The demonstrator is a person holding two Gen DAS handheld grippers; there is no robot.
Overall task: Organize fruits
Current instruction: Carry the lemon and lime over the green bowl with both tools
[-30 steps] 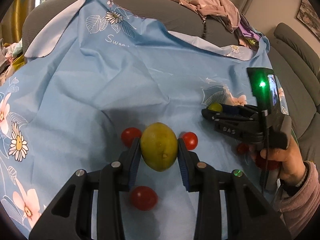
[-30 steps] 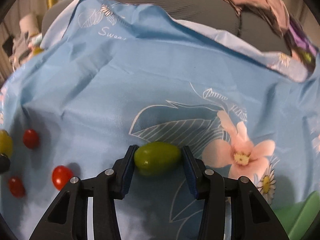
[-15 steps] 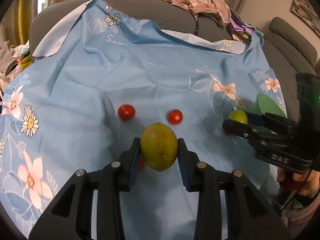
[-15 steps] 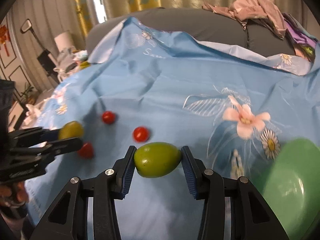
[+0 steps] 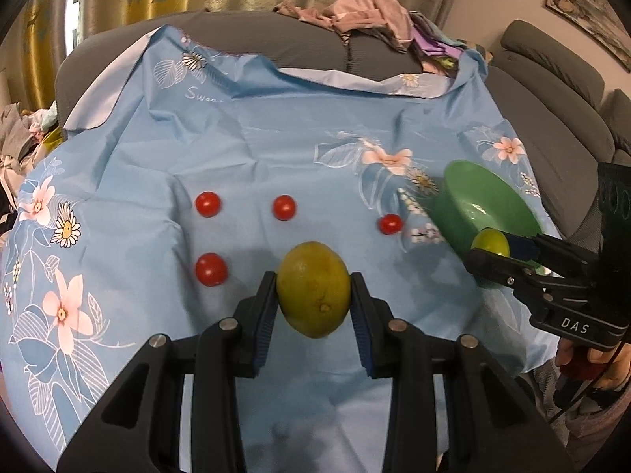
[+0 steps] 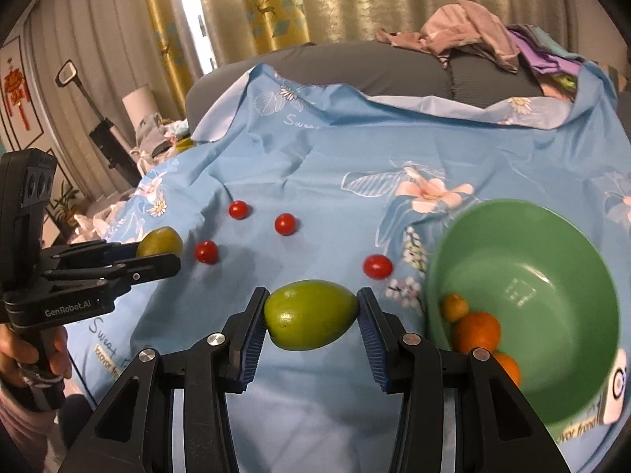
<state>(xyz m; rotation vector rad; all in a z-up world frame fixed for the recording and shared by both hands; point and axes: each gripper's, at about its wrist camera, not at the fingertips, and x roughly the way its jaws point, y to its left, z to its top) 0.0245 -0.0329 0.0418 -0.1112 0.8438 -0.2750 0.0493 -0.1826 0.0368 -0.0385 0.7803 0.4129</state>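
While both hands are up off the cloth, I've got fruit in each one. My left gripper (image 5: 313,289) is clamped on a yellow-green lemon (image 5: 313,287), blue pads pressed against both sides, and it's hanging above the blue floral cloth (image 5: 244,149) with its shadow underneath. My right gripper (image 6: 311,315) is pinching a green oval fruit (image 6: 310,314) end to end, same deal, pads tight on it, nothing slack.

Off to the right there's the green bowl (image 6: 552,236), sitting on the cloth and tipped a bit toward me in the right wrist view. Inside it I can see two oranges (image 6: 475,331) down near the closer wall and a smaller yellowish fruit (image 6: 453,306) just above them. The green fruit is held just left of the bowl's rim, not over it. In the left wrist view the right gripper shows up in front of the bowl, so from there the fruit looks right at the rim, but I can't tell the real gap.

Four cherry tomatoes (image 5: 284,207) are loose on the cloth: two side by side farther back, one nearer on the left, one close to the bowl. None of them touch each other.

Behind everything is a grey sofa (image 5: 276,47) with a pile of clothes (image 5: 366,12) on its back.
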